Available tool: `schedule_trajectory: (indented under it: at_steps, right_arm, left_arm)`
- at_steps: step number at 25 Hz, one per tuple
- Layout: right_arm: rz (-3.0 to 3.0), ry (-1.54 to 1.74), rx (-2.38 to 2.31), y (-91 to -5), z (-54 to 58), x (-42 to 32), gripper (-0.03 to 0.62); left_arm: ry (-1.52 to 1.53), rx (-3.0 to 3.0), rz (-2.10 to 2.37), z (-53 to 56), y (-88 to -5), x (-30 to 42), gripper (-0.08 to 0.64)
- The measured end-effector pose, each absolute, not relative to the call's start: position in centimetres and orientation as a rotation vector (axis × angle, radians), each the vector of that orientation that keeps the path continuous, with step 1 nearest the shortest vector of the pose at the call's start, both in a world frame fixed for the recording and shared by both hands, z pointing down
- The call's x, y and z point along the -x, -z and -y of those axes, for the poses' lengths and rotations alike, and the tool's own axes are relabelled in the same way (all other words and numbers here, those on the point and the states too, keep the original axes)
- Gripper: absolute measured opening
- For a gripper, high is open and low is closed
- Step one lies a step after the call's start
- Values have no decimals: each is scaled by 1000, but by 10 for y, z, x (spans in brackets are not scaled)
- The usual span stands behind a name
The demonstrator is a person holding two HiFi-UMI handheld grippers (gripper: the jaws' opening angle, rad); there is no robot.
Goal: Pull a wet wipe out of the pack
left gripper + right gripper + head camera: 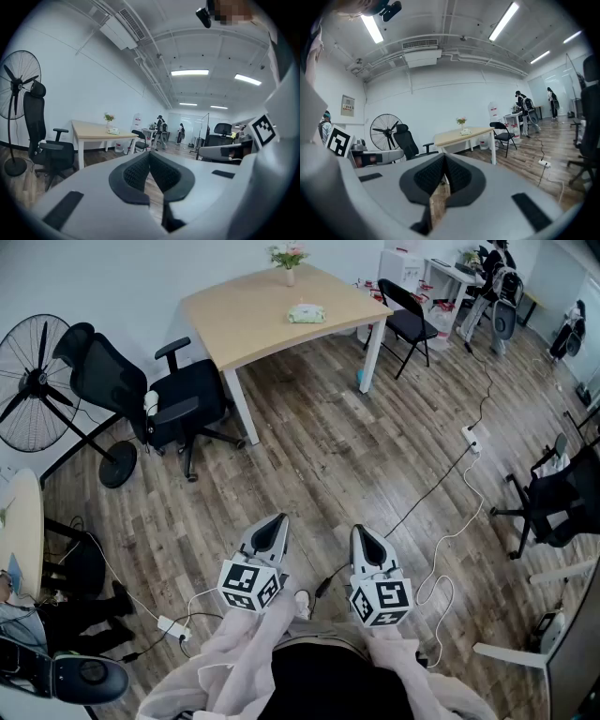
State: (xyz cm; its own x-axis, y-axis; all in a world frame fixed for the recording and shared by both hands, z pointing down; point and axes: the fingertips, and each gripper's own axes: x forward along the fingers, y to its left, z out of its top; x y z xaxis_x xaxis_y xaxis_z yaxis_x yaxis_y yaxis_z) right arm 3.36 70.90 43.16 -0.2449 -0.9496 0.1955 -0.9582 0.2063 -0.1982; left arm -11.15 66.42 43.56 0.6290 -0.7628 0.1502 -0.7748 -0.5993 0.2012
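The pale green wet wipe pack (307, 312) lies on the wooden table (253, 320) far across the room, small in the left gripper view (113, 131) and in the right gripper view (465, 132). My left gripper (276, 525) and right gripper (362, 534) hang side by side over the wood floor, close to my body and several steps from the table. Both point roughly level toward it. Each has its jaws together at the tips with nothing between them, as the left gripper (149, 154) and right gripper (444, 156) show in their own views.
A black office chair (155, 395) and a standing fan (37, 390) stand left of the table, a folding chair (410, 320) to its right. A vase of flowers (289, 261) sits on the table. Cables and a power strip (472, 437) cross the floor. People stand at the room's far end.
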Motion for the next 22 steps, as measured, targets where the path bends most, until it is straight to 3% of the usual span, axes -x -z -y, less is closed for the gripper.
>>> schedule_trajectory:
  at_steps: [11,22]
  right_arm:
    - [2350,-425,-1997,-432,-673,3,11]
    - [2285,-456,-2062,-436,-650,-8,12]
  left_arm:
    - [-89,-2637,1166,-633,-436,146,12]
    - [-97,-2625,1133,-607,-442,150,12]
